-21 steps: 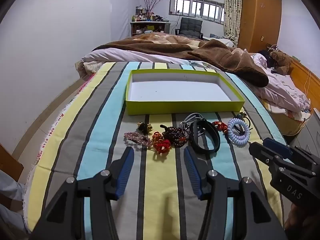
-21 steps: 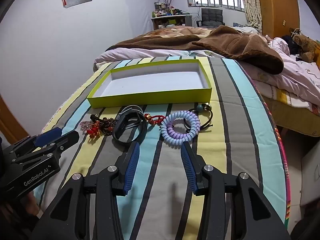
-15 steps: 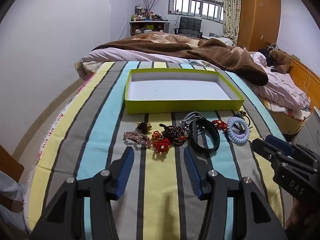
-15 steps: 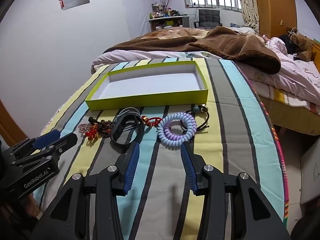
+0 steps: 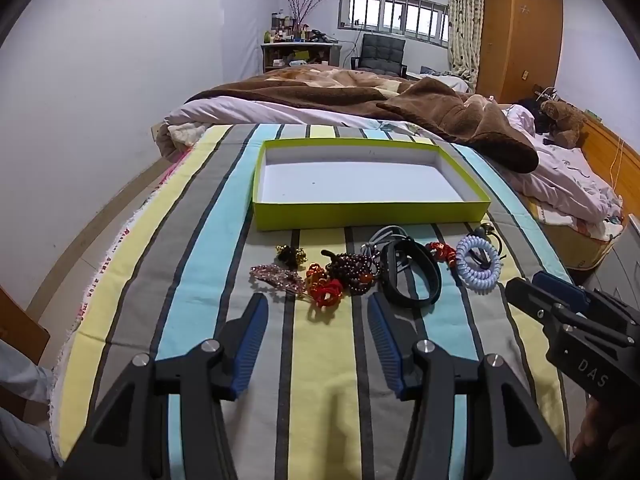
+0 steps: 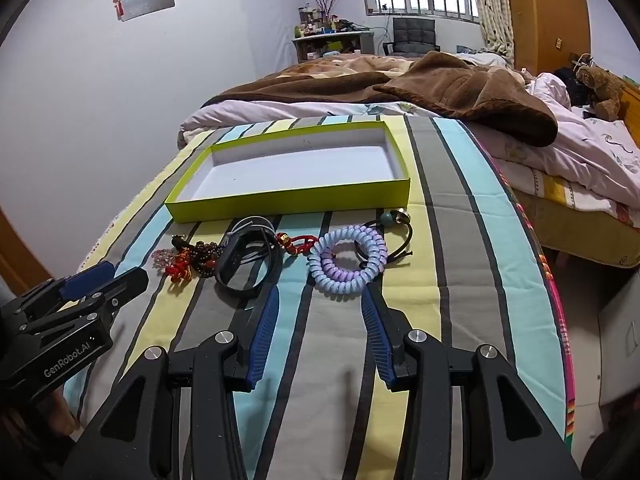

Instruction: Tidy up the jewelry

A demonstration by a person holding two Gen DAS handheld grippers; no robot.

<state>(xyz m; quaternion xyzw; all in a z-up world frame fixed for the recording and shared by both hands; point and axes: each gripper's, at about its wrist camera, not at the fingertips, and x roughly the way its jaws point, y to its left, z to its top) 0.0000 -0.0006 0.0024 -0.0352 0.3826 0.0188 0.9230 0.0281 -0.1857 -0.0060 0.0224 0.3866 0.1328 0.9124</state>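
2 grippers gape; black band (image 6: pixel 246 268) partly hides the grey cords (image 6: pixel 250 224).

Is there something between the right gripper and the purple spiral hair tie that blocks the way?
Nothing visible does. The right gripper is open, with the spiral hair tie directly ahead of its fingertips on the striped cloth. A black cord with a bead lies partly under the tie's far side, not in between.

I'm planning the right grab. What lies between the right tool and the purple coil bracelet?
Only bare striped cloth, per the right wrist view; right tool, purple coil bracelet.
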